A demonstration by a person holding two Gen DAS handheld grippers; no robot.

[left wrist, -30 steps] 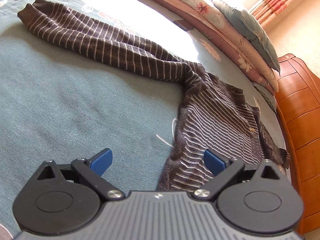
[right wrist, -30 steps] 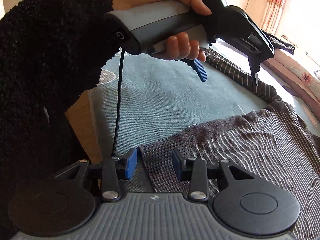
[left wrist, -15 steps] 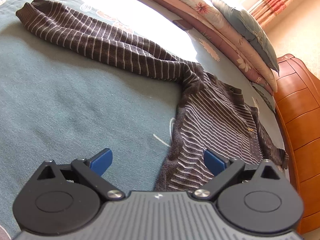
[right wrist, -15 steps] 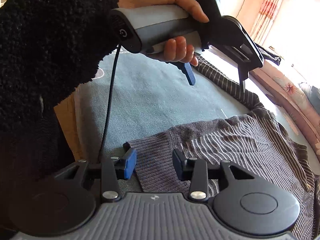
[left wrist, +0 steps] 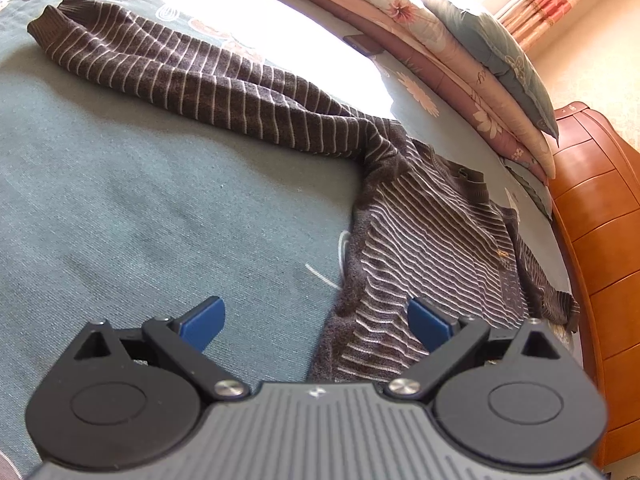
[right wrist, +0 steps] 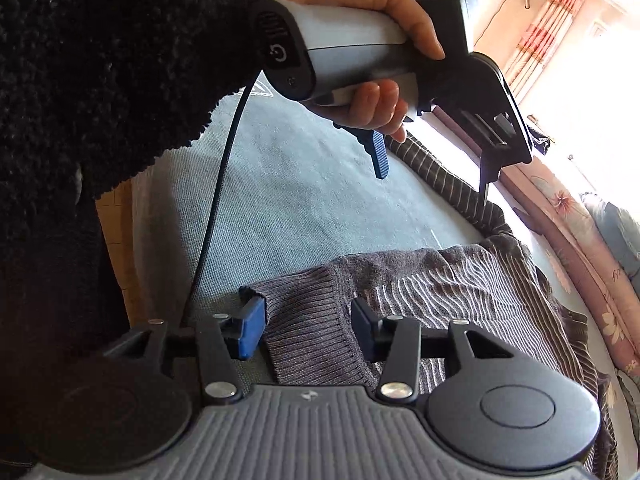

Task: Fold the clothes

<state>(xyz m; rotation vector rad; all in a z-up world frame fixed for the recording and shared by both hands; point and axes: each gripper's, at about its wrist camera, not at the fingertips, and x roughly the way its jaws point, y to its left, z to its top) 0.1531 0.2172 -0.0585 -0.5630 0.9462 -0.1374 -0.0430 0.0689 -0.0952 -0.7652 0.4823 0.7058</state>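
A brown sweater with thin pale stripes (left wrist: pixel 432 240) lies flat on a teal bedspread (left wrist: pixel 140 200). One long sleeve (left wrist: pixel 192 76) stretches to the far left. My left gripper (left wrist: pixel 316 320) hovers open and wide over the sweater's near side edge, holding nothing. The right wrist view shows a hand (right wrist: pixel 372 108) carrying that same left gripper (right wrist: pixel 432 176) above the sleeve. My right gripper (right wrist: pixel 308 330) is open, and the sweater's ribbed hem (right wrist: pixel 312 344) lies in the gap between its blue pads (right wrist: pixel 250 332) without being pinched.
Pillows and a folded floral quilt (left wrist: pixel 492 48) line the far side of the bed. An orange wooden headboard (left wrist: pixel 600 220) rises at the right. A person's black fleece sleeve (right wrist: pixel 100 60) and a dangling cable (right wrist: pixel 220 200) fill the left of the right wrist view.
My right gripper has moved in over the hem corner, which now sits deeper between its fingers. The hand with the left gripper has shifted a little; both gaps look unchanged.
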